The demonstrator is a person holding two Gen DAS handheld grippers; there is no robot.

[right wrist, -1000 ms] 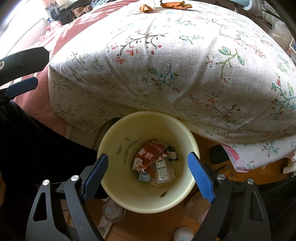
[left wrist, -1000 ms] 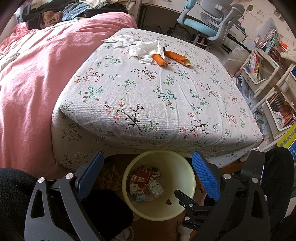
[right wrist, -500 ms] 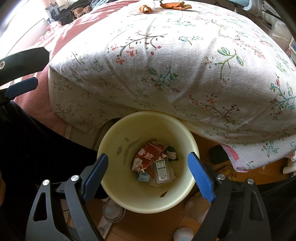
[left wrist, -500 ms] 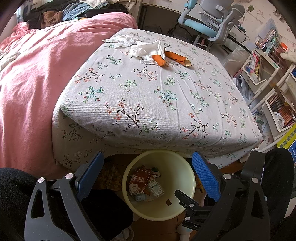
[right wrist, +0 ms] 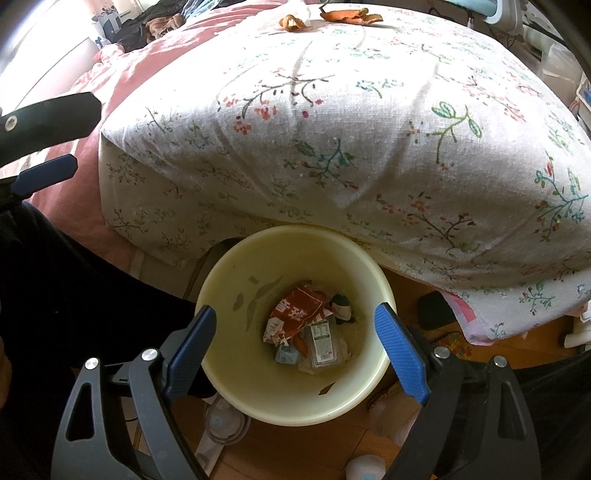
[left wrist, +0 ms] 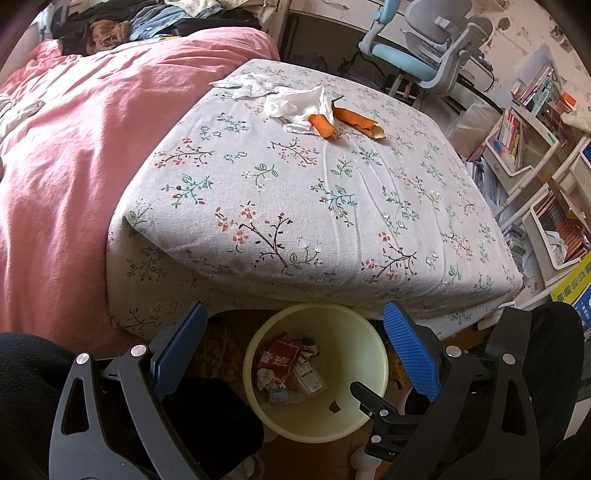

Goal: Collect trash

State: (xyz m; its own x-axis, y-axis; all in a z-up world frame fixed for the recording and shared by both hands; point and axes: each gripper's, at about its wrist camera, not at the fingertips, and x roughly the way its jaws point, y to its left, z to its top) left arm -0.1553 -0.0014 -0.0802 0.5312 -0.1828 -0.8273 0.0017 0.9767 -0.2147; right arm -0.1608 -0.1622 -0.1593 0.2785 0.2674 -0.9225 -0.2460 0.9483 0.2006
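A pale yellow bin (left wrist: 362,413) (right wrist: 229,280) stands on the floor at the bed's foot, holding a red wrapper (right wrist: 299,314) and other packets. On the floral mattress lie crumpled white tissues (left wrist: 291,101) and two orange peel pieces (left wrist: 323,125) (left wrist: 360,120) at its far end; the peels also show in the right wrist view (right wrist: 349,15). My left gripper (left wrist: 293,350) is open and empty above the bin. My right gripper (right wrist: 295,347) is open and empty directly over the bin's mouth.
A pink duvet (left wrist: 62,155) covers the bed's left side. An office chair (left wrist: 424,51) stands beyond the bed. Shelves with books (left wrist: 524,140) are at the right. Small objects lie on the wooden floor (right wrist: 332,450) around the bin.
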